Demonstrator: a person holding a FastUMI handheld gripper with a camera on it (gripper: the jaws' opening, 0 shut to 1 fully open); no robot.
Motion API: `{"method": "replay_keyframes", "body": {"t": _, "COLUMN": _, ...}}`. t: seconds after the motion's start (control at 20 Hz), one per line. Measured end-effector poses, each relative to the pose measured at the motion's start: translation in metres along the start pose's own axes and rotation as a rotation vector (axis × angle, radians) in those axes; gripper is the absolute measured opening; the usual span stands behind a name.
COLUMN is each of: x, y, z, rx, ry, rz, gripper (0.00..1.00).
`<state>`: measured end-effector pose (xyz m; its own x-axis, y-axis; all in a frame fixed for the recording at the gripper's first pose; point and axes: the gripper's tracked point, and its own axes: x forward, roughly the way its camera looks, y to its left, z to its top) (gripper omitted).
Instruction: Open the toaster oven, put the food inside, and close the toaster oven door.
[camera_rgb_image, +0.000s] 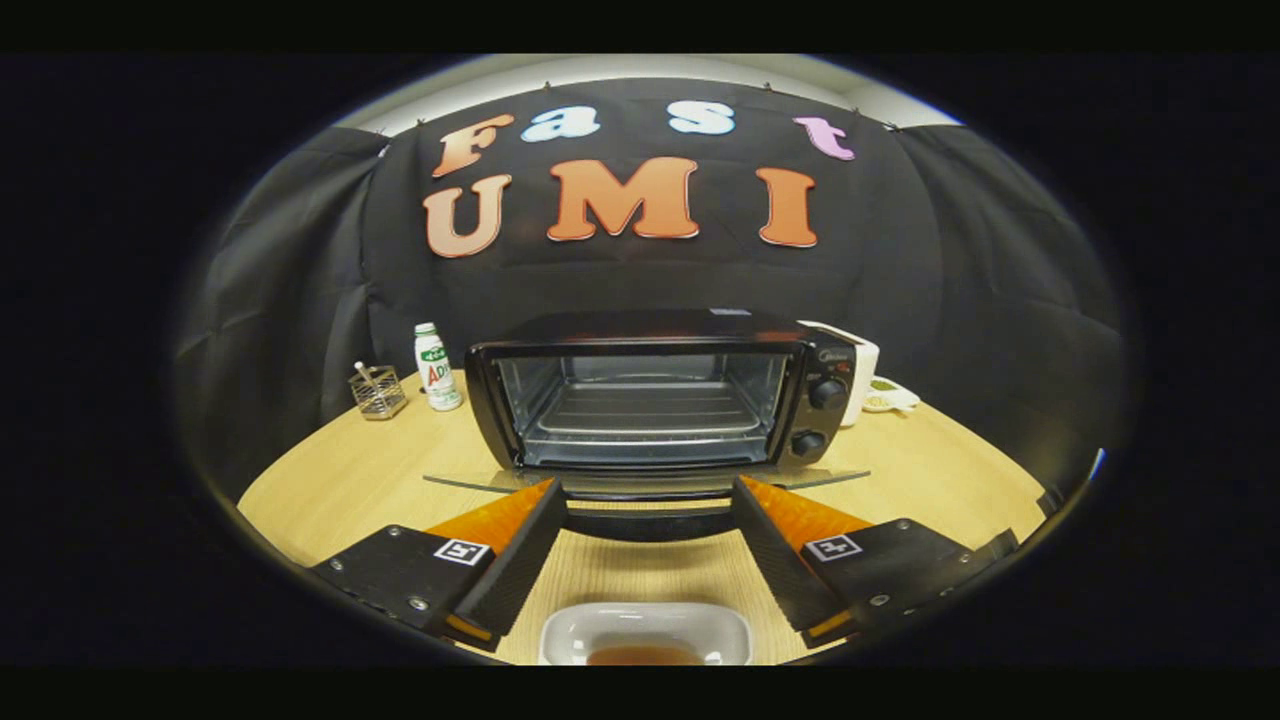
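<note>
A black toaster oven (650, 400) stands on the wooden table (330, 480) beyond my fingers. Its glass door (645, 482) lies folded down flat toward me, with the dark handle (648, 522) at its front edge between my fingertips. The wire rack (645, 415) inside is bare. My gripper (648, 500) is open, its fingers spread wide on either side of the handle, touching nothing. Below and between the fingers, close to me, a white dish (645, 632) holds something brown, the food (645, 655).
Left of the oven stand a small white bottle with a green label (436, 367) and a wire basket (379, 392). Right of the oven are a white appliance (860, 375) and a small white plate (888, 397). Two knobs (825, 393) sit on the oven's right panel.
</note>
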<state>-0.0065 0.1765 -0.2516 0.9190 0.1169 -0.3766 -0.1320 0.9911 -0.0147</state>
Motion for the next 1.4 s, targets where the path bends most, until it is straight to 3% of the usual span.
{"method": "replay_keyframes", "body": {"t": 0.5, "x": -0.006, "y": -0.002, "z": -0.051, "rx": -0.004, "ry": 0.09, "rz": 0.0, "gripper": 0.99}}
{"method": "replay_keyframes", "body": {"t": 0.8, "x": -0.001, "y": -0.004, "z": -0.098, "rx": 0.026, "ry": 0.212, "rz": -0.004, "gripper": 0.99}}
{"method": "replay_keyframes", "body": {"t": 1.1, "x": -0.009, "y": -0.007, "z": -0.086, "rx": 0.036, "ry": 0.193, "rz": -0.01, "gripper": 0.98}}
{"method": "replay_keyframes", "body": {"t": 1.4, "x": -0.048, "y": -0.009, "z": -0.074, "rx": 0.006, "ry": 0.126, "rz": -0.028, "gripper": 0.99}}
